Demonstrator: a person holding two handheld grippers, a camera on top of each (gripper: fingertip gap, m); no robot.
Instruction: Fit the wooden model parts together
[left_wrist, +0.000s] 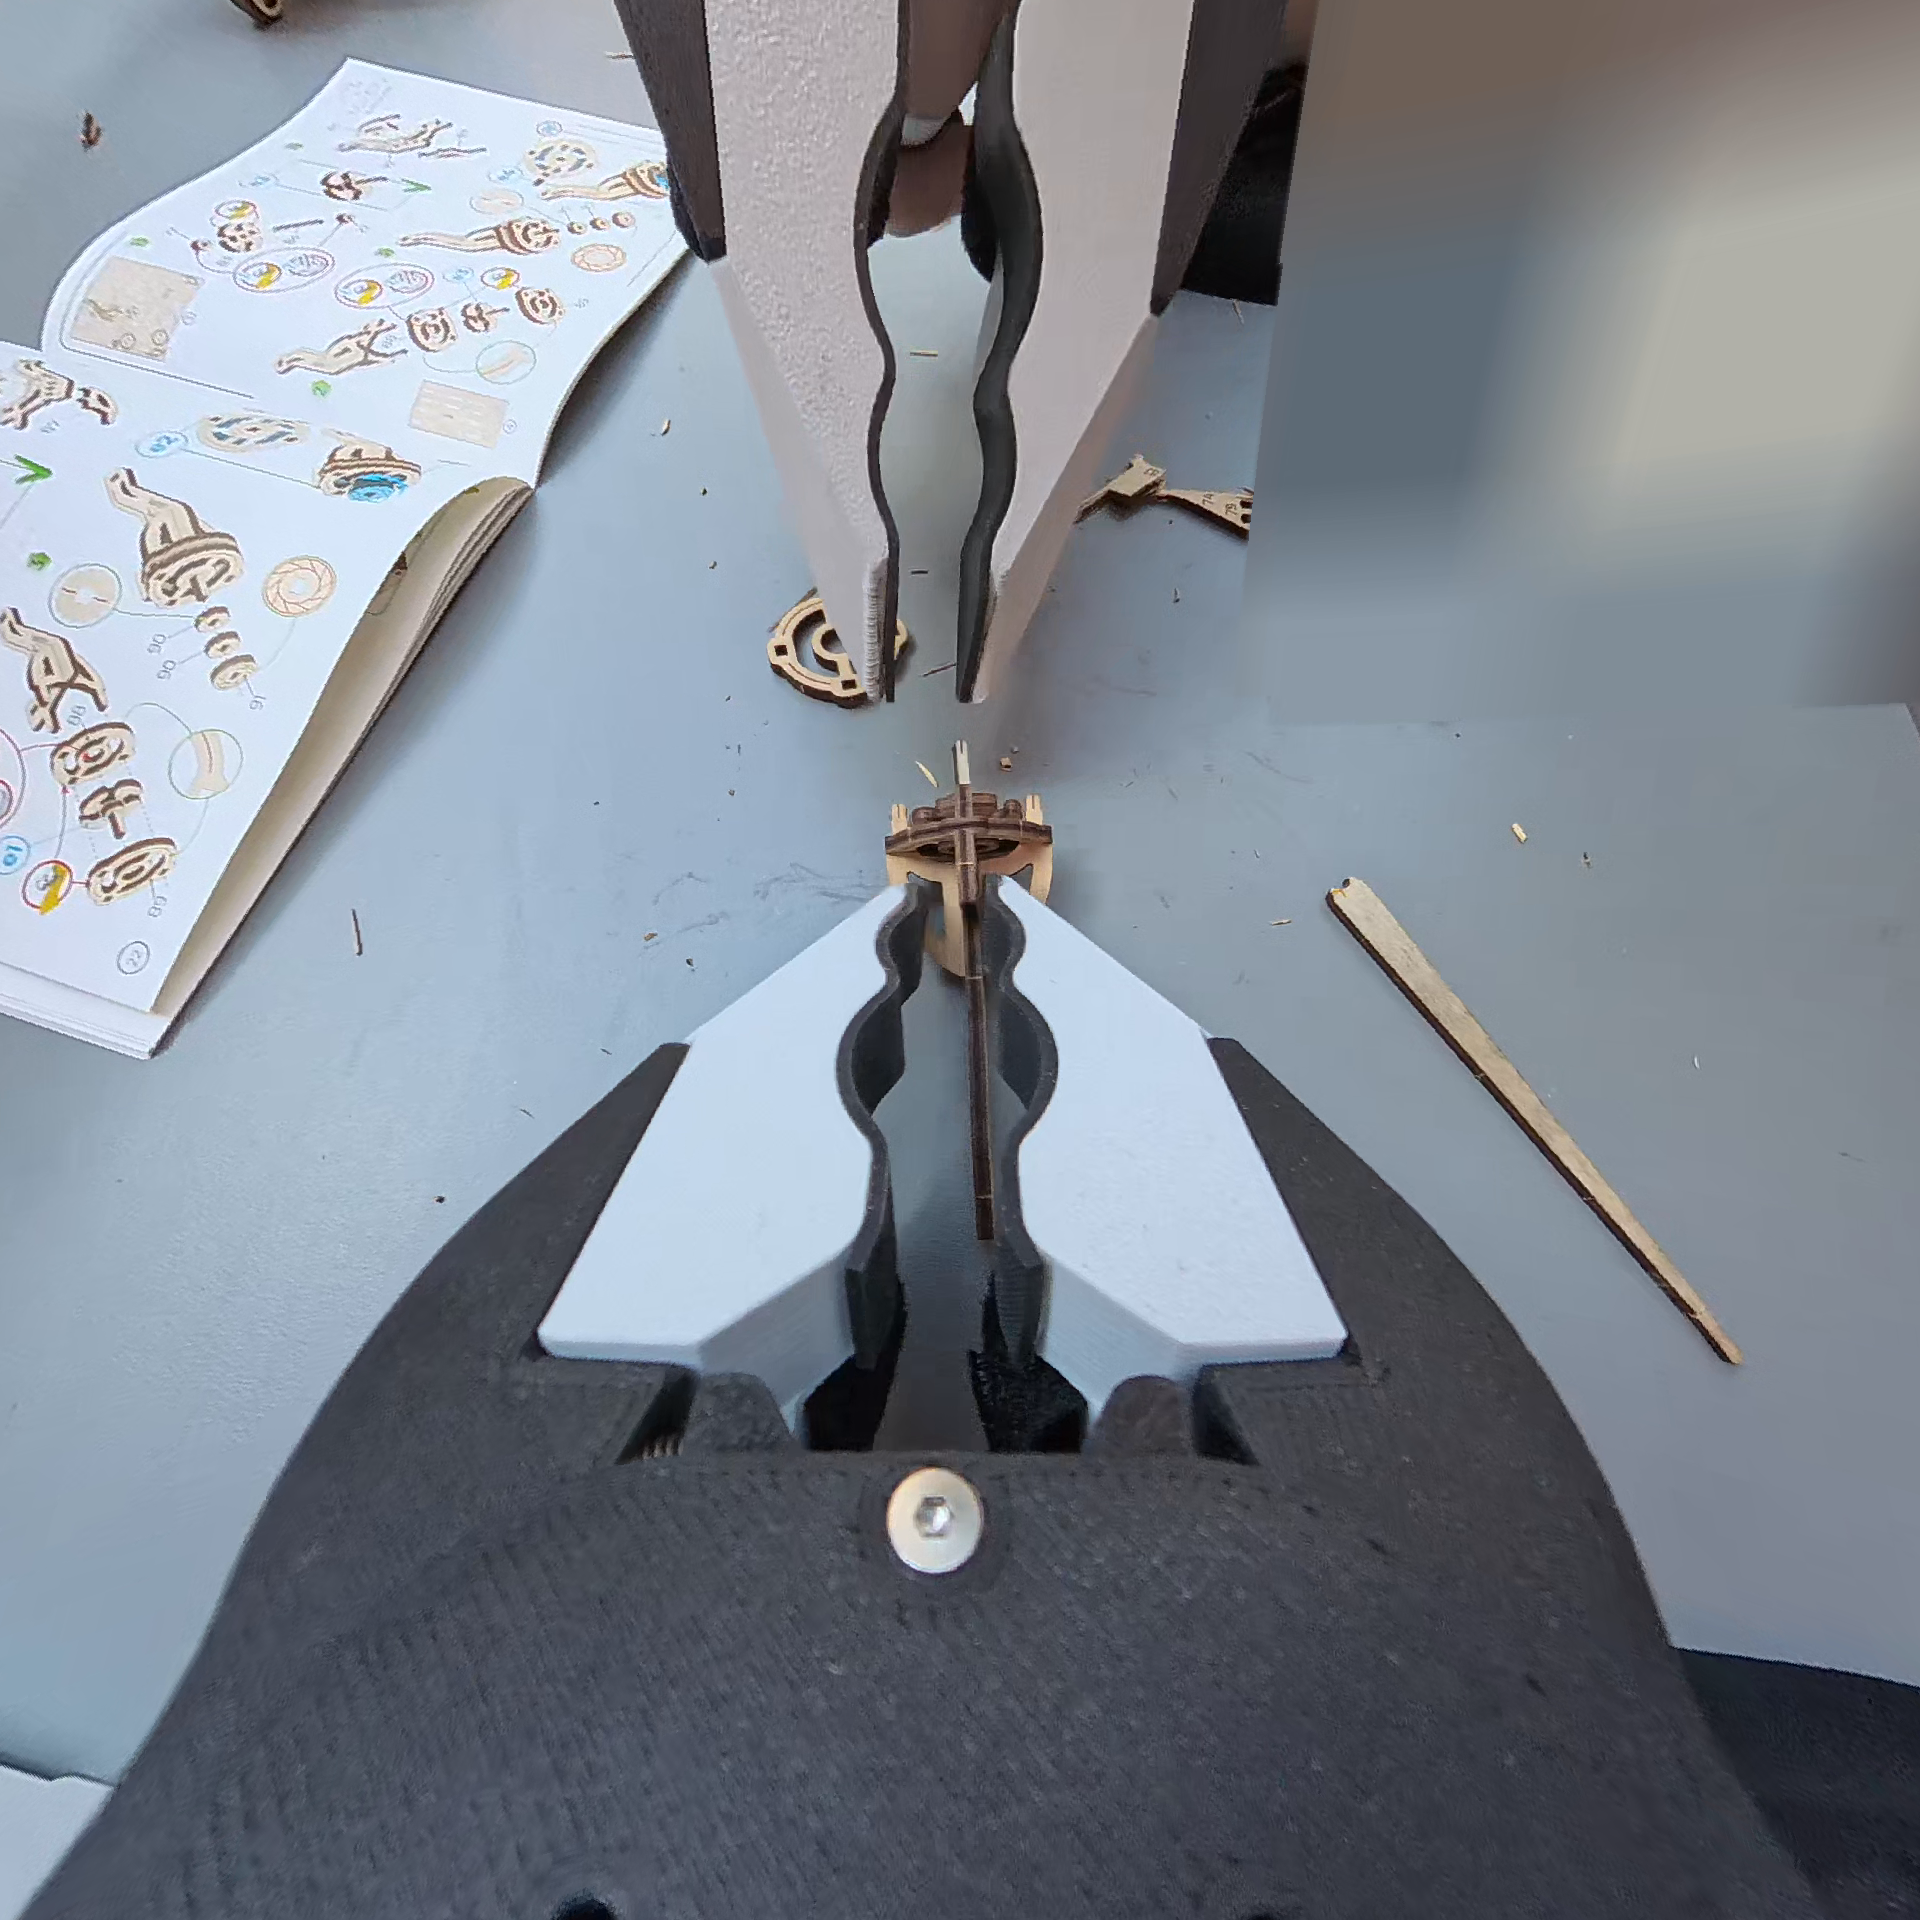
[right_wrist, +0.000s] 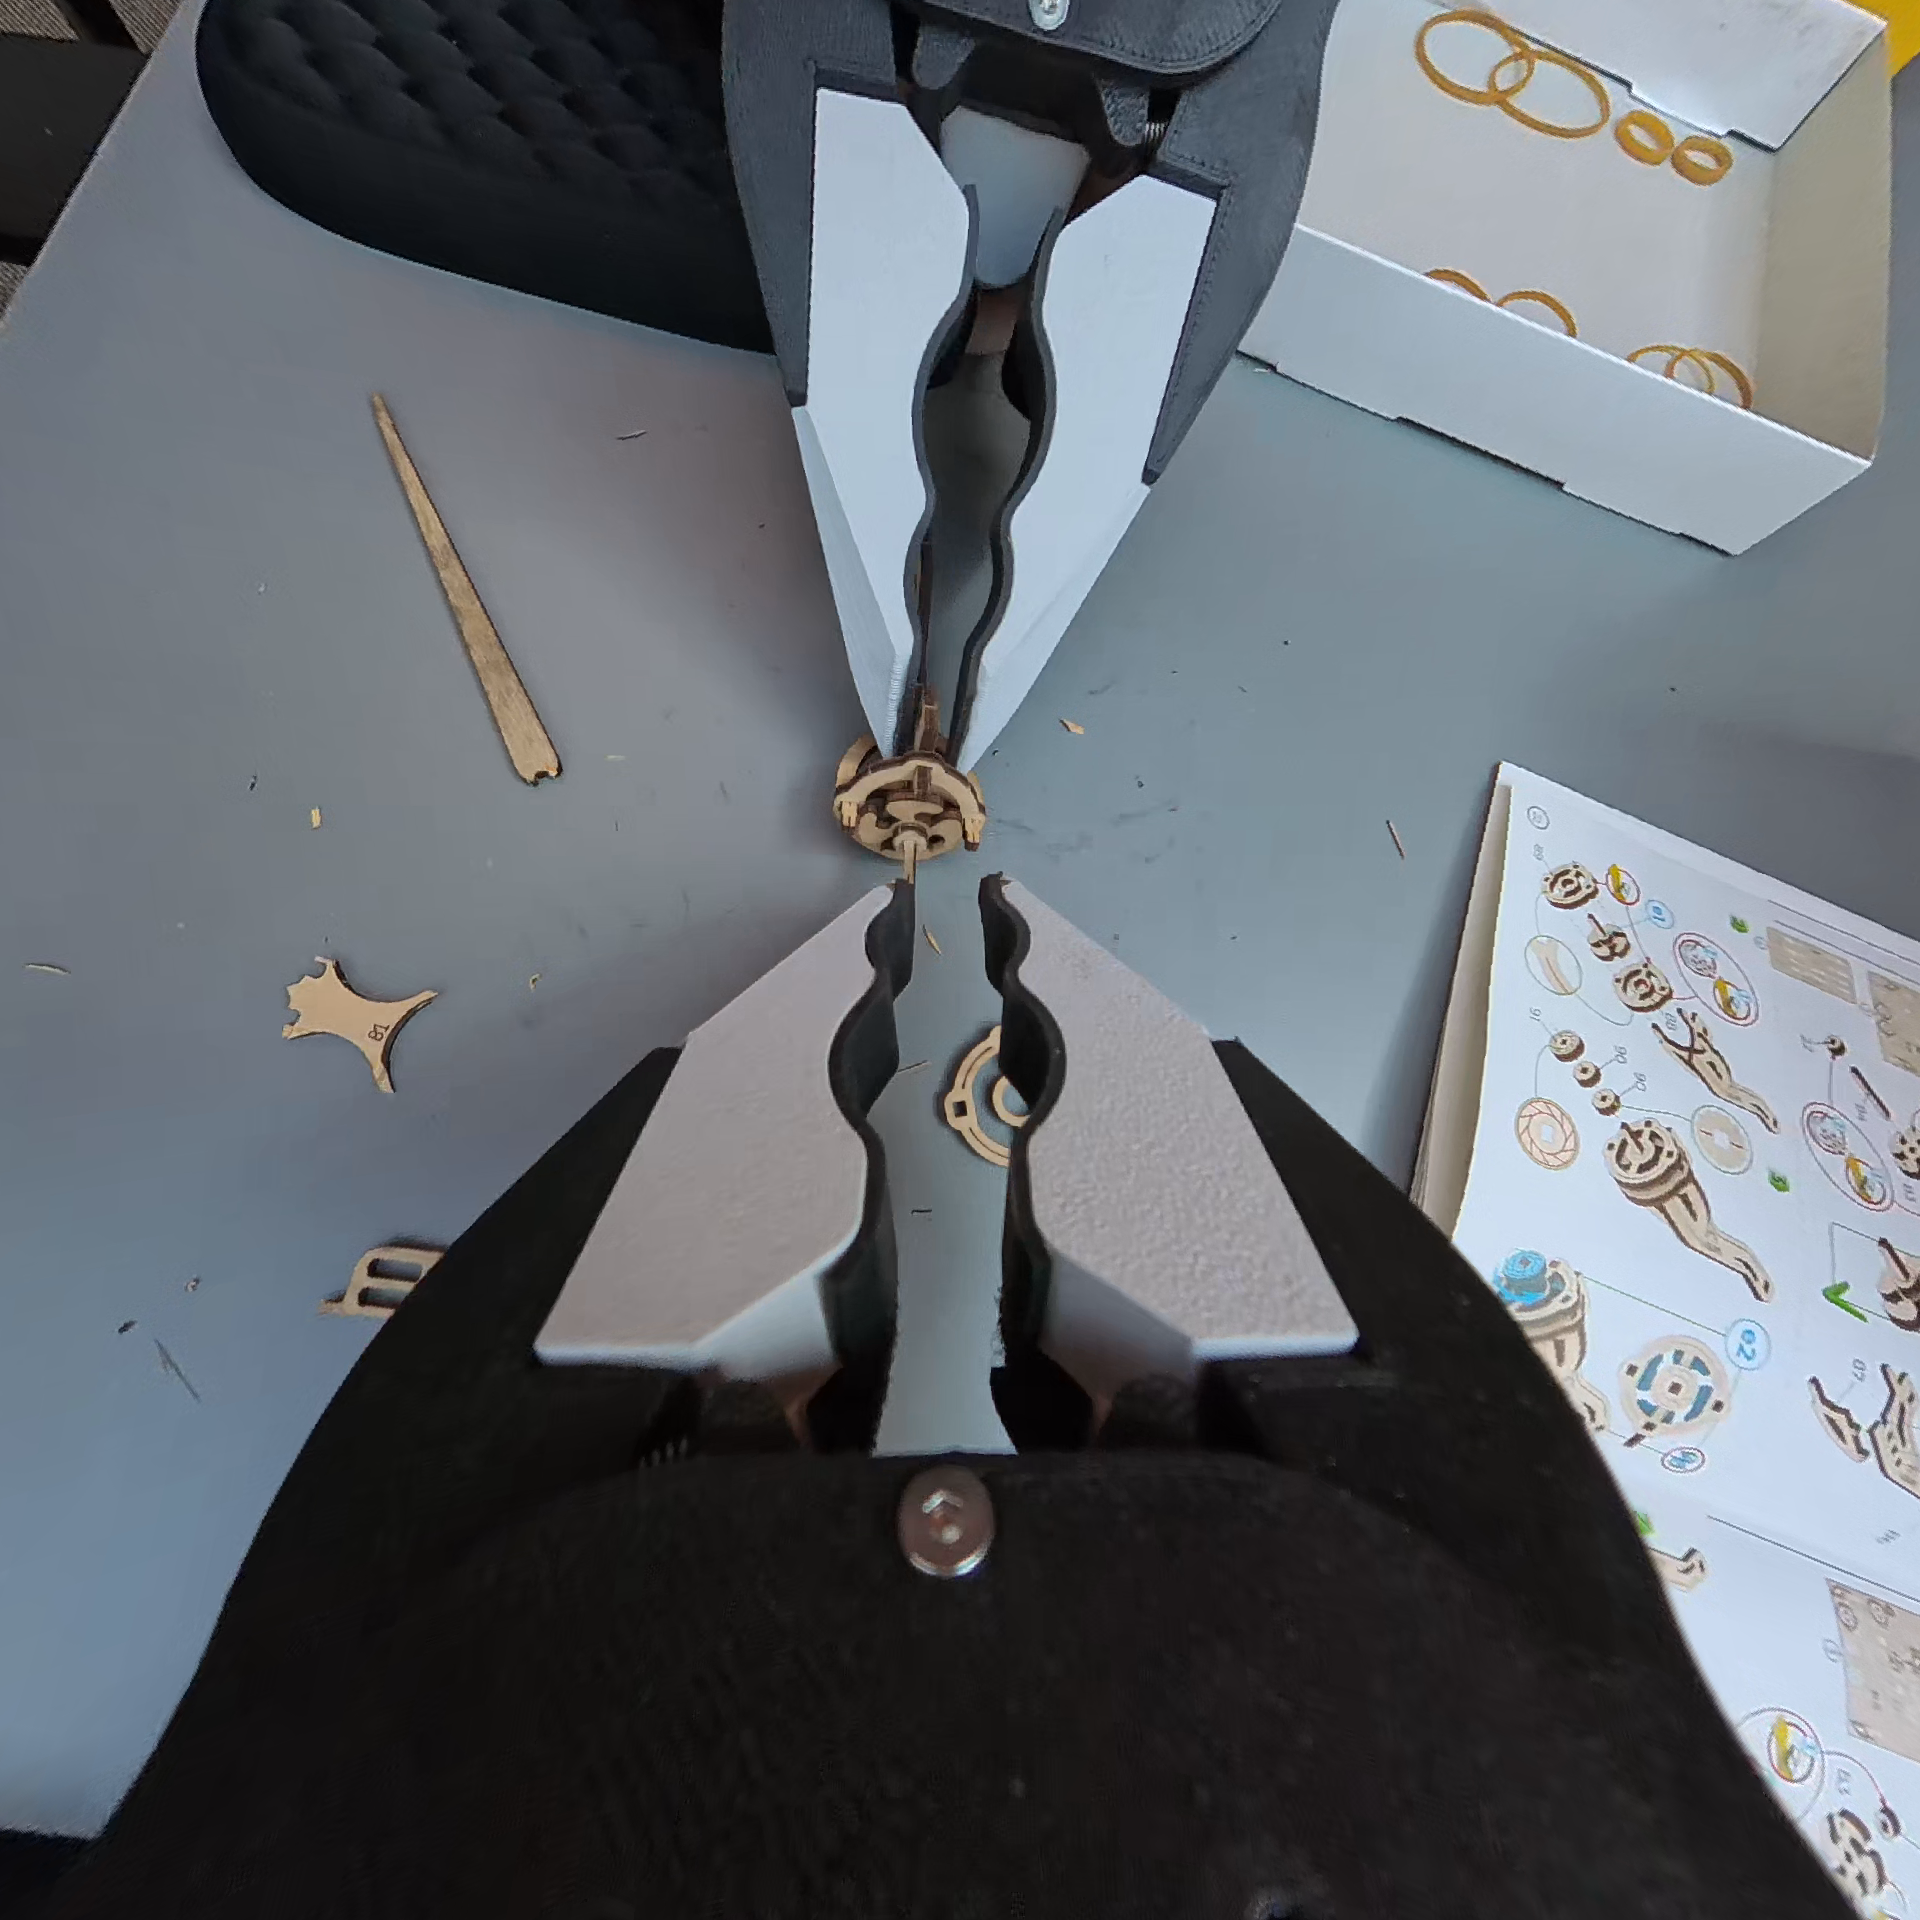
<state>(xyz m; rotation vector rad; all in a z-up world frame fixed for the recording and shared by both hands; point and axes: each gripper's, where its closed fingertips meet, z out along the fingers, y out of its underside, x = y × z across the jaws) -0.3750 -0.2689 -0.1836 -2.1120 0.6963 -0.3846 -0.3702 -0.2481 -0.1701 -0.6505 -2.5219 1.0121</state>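
My left gripper is shut on a small wooden assembly: a round slotted hub on a flat wooden stem that runs back between the fingers. A thin pin sticks out of the hub toward my right gripper. In the right wrist view the hub faces me, held by the left gripper coming from the top. My right gripper is slightly open and empty, its tips just short of the pin. A flat wooden ring part lies on the table under my right fingers, and shows in the left wrist view.
An open instruction booklet lies to one side. A long tapered wooden stick lies on the other. A white box holds rubber bands. Wooden offcuts and chips are scattered on the grey table. Only a small space, under 4 cm, lies between the two pairs of fingers.
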